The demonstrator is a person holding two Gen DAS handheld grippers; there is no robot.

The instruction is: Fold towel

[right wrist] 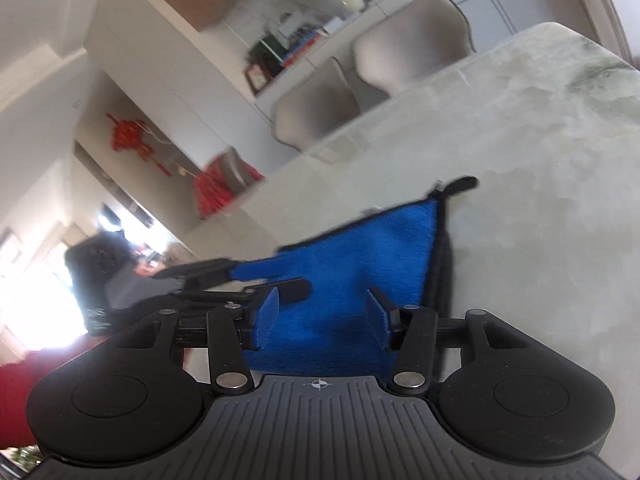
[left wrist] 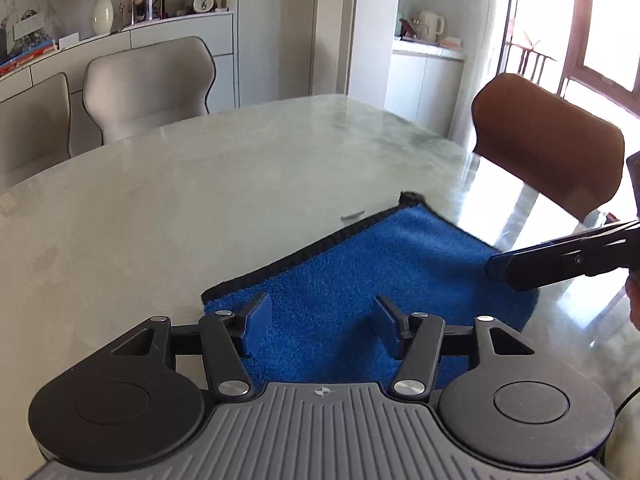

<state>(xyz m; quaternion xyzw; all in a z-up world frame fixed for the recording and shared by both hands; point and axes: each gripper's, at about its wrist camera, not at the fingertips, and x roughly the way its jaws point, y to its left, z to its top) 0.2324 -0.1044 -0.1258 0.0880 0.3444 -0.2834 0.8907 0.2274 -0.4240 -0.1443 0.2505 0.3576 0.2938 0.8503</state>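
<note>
A pale marble table [left wrist: 200, 184] fills the middle; two grey chairs [left wrist: 148, 84] stand at ten o'clock, a brown chair [left wrist: 548, 140] at two, with bright windows [left wrist: 600, 20] behind it.

The right gripper [right wrist: 322, 316] stands with its blue pads apart over a blue towel [right wrist: 360, 256] lying on a pale marble table [right wrist: 540, 160]. The left gripper [right wrist: 244, 270] reaches in from the left onto the towel. Two grey chairs [right wrist: 408, 48] stand far behind.
</note>
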